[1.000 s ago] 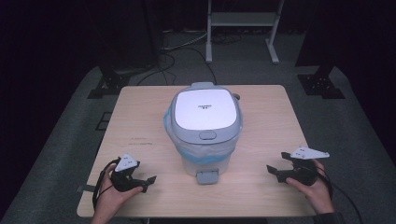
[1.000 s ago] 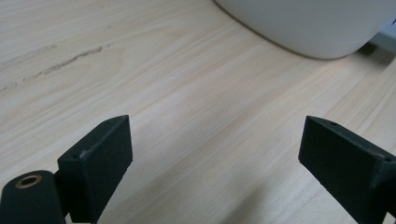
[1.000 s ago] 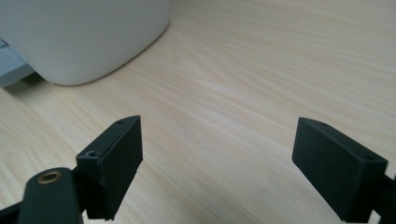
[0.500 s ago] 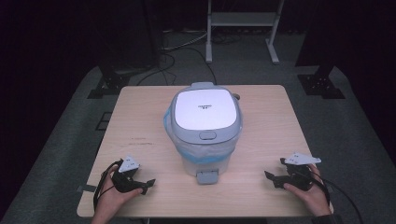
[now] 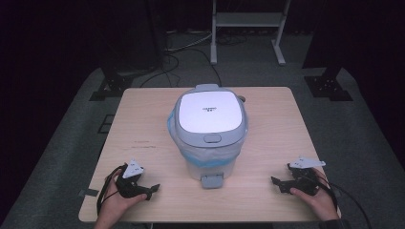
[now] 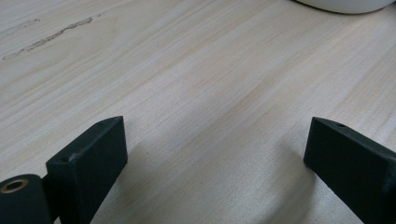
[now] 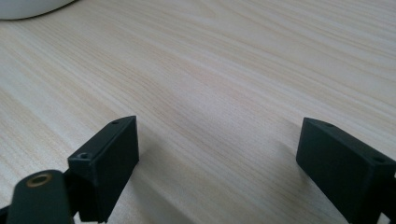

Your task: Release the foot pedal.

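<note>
A pedal bin (image 5: pixel 209 132) stands at the middle of the table (image 5: pixel 282 124), its lid (image 5: pixel 208 112) on top and its foot pedal (image 5: pixel 212 181) at the near side, toward the person. The left gripper (image 5: pixel 152 189) lies on the table near the front left corner — well apart from the bin. The right gripper (image 5: pixel 277 183) lies near the front right corner, on the bin's other side. Behind the table, on the floor, stands a metal rack (image 5: pixel 248 21), with cables (image 5: pixel 186 47) to its left.

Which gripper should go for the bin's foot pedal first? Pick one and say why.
Left, narrowly. The left gripper rests open on the table, its jaws pointing at the pedal of the bin. The right gripper, also open, lies farther from it.
</note>
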Demonstrator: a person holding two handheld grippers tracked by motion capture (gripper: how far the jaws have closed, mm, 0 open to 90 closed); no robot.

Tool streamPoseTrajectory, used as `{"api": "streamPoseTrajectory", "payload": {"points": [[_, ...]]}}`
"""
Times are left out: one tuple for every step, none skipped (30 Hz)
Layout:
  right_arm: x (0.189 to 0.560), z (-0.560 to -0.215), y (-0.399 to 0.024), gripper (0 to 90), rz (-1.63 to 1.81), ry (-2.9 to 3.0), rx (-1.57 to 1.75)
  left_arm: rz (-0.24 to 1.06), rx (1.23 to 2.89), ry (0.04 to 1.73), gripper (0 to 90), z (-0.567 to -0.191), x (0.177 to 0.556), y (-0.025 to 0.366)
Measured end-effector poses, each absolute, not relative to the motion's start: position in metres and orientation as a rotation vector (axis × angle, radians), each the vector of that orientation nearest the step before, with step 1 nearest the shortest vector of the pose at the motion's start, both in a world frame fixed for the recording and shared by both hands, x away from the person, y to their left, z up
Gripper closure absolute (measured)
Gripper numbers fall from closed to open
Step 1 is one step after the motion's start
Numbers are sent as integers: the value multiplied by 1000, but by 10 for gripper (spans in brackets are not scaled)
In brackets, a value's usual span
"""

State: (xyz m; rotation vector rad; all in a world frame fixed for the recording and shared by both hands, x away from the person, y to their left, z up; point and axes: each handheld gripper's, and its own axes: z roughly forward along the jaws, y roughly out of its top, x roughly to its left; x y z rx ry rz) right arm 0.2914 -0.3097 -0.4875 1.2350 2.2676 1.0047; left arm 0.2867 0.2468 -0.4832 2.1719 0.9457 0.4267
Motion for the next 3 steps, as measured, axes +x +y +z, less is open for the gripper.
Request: {"api": "streamPoseTrajectory", "payload": {"points": [[291, -488, -310, 116, 1005, 2267, 1236, 427, 2172, 946, 48, -483, 287, 247], [291, -488, -310, 116, 1004, 2266, 1238, 426, 2172, 945, 48, -483, 287, 247], [291, -488, -310, 116, 1004, 2266, 1238, 425, 2173, 943, 48, -483, 287, 247]]}}
